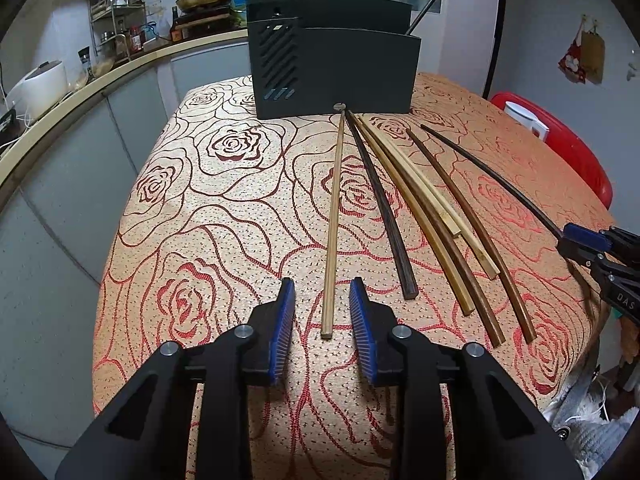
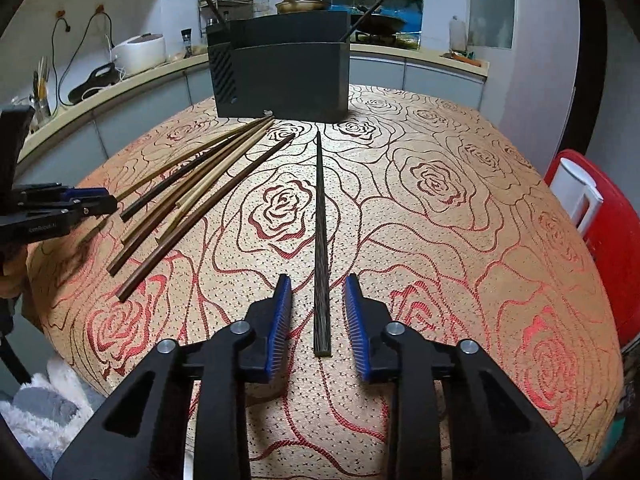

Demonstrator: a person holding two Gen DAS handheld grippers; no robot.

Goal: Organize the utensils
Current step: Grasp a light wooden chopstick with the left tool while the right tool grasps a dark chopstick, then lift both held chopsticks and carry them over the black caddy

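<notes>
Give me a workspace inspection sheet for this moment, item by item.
Surface: rose-patterned tablecloth, flat.
Job's things: light chopstick lies between the left claw's pads; black chopstick between the right claw's; other chopsticks fanned between them; dark holder behind, sticks already in it.
Clutter: nothing seen on the cloth.
Grippers: both open, pads clear of their sticks.
Cables: cords on the counter wall.
Surroundings: kitchen counter, red chair.

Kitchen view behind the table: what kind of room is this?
Most likely a home kitchen: a pan sits on the counter, near a white rice cooker and a spice rack.
</notes>
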